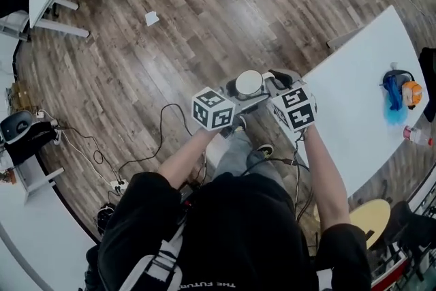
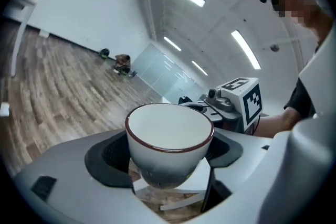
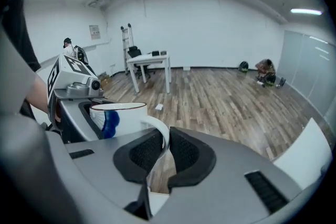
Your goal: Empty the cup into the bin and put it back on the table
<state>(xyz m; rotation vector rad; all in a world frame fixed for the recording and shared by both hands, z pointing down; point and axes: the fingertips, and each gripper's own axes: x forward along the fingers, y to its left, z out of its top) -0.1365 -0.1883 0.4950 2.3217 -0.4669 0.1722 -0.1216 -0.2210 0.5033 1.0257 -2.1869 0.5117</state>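
A white cup with a dark red rim hangs over the wooden floor in front of the person, between both grippers. In the left gripper view the cup looks empty inside, and my left gripper is shut on its body, one black pad on each side. The right gripper view shows a blue mark on the cup. My right gripper is shut on the cup's handle. From above, the left gripper and the right gripper meet at the cup from either side.
A white table runs along the right, with a blue object and a bottle on it. A scrap of paper lies on the floor. Cables trail at the left, and a round stool stands at the lower right.
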